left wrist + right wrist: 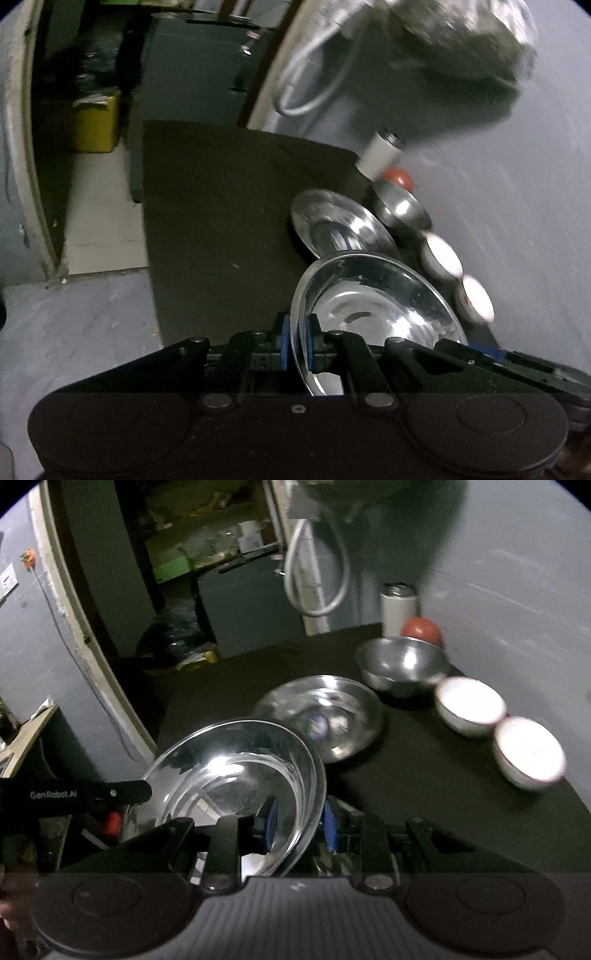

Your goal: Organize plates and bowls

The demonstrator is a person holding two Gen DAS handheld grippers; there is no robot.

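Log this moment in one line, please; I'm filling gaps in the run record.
left gripper: shut on glass plate rim | right gripper: shut on its opposite rim | steel plate: on dark mat

Left gripper (pixel 296 341): angled downward, blue pads (pixel 283 343) pinched tight on the rim of a glass plate (pixel 373 306), one pad on each face. Right gripper (pixel 298 821): same downward tilt, jaws a little wider, also clamped across that plate's rim from the opposite side. Left gripper's black body visible at the left edge of the right wrist view.
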